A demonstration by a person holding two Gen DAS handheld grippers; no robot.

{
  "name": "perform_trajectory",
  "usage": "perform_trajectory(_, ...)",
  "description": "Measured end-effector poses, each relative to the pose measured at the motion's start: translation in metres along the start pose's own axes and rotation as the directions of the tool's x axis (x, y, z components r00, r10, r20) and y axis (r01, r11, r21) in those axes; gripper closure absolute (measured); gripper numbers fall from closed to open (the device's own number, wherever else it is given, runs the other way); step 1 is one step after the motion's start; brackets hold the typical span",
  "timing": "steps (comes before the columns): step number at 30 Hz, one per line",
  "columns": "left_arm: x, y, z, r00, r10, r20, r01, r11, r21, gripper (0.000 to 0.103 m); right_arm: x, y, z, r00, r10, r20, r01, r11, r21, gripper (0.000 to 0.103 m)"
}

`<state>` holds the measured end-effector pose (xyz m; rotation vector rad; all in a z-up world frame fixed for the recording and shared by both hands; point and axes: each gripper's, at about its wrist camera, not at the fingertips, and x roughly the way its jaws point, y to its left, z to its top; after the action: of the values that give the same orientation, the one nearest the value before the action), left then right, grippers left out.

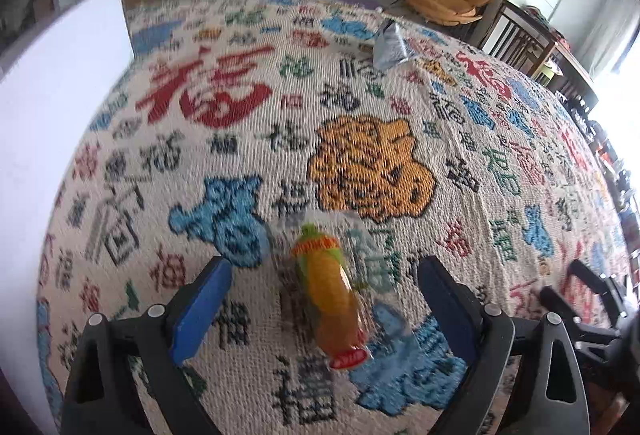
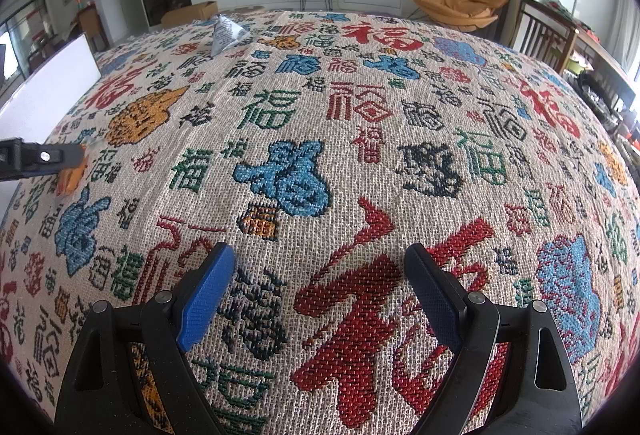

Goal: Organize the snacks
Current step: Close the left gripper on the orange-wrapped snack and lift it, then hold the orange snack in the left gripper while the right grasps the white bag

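Right, left gripper [image 1: 324,299] has its blue-padded jaws spread wide, w/ the clear-wrapped orange and green corn-shaped jelly snack [image 1: 330,299] lying on the woven cloth printed w/ coloured characters [image 1: 400,107] between them, pads not touching it. Right gripper [image 2: 320,295] also spread apart, nothing between, just cloth. Crinkled silver foil snack bag [image 1: 390,45] sits well apart at the far edge, white box wall [image 1: 60,115] on the left

Coarse woven cloth [image 2: 360,163]; glossy clear plastic snack wrapper [image 1: 332,287]; crinkled foil bag [image 1: 390,45]; matt black plastic tongs [image 2: 320,283].
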<state>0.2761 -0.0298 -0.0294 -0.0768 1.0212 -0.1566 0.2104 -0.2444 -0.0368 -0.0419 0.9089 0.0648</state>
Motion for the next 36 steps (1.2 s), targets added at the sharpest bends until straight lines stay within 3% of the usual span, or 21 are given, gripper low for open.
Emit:
perform_trajectory(2, 0.010, 0.001, -0.003, 0.995, 0.096, -0.023, -0.095, 0.994, 0.046, 0.007, 0.000, 0.000, 0.000, 1.000, 0.000, 0.000, 0.000, 1.000, 0.000, 0.014)
perform_trajectory(4, 0.013, 0.002, -0.008, 0.994, 0.110, 0.014, -0.111, 0.990, 0.086, 0.000, 0.000, 0.000, 0.000, 1.000, 0.000, 0.000, 0.000, 1.000, 0.000, 0.014)
perform_trajectory(6, 0.010, 0.007, -0.016, 0.993, 0.089, 0.072, -0.095, 0.992, 0.081, 0.000, 0.000, 0.000, 0.000, 1.000, 0.000, 0.000, 0.000, 1.000, 0.000, 0.014)
perform_trajectory(36, 0.009, 0.007, -0.017, 0.992, 0.095, 0.076, -0.102, 0.991, 0.083, 0.000, 0.004, 0.000, 0.000, 1.000, 0.000, -0.002, 0.000, 1.000, -0.001, 0.012)
